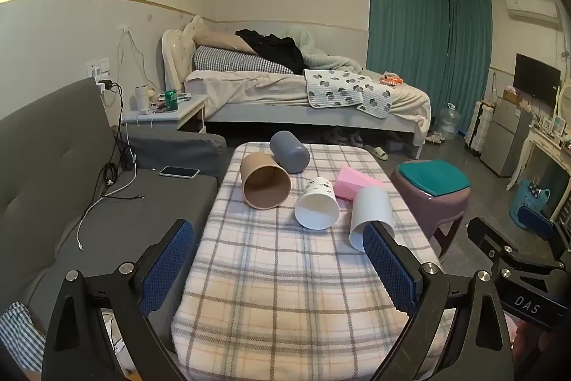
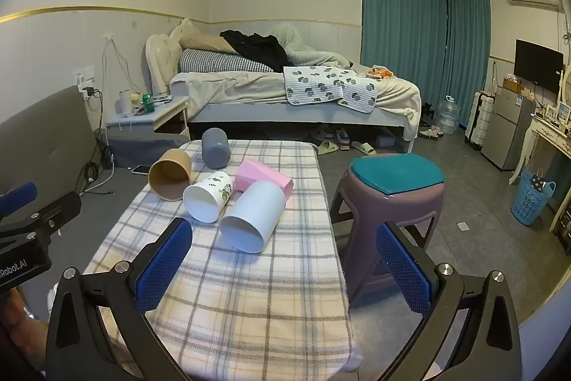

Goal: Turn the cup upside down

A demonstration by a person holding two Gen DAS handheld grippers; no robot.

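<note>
Blue pads of my left gripper (image 1: 278,259) sit spread wide with nothing between them, hovering over the near end of the plaid-covered table (image 1: 271,291); my right gripper (image 2: 285,263) is likewise released and empty, its left finger over the cloth and its right finger (image 2: 403,270) out past the table edge, in front of the purple stool (image 2: 392,202). Beyond my fingertips all five cups lie on their sides. Farthest left, ahead of my left finger, the brown cup (image 1: 264,181) lies with its mouth open toward me, and the grey cup (image 1: 289,151) lies just behind it, touching its far end. Next, the white leaf-print cup (image 1: 317,204) faces me, near the middle of the left gripper's gap. Behind it the pink cup (image 1: 355,185) lies crosswise. Rightmost, the plain white cup (image 1: 371,213) lies against the pink one, its rim partly hidden behind my left gripper's right finger; from the right gripper it sits between my fingers, nearer the left one (image 2: 164,263), well apart from both.
</note>
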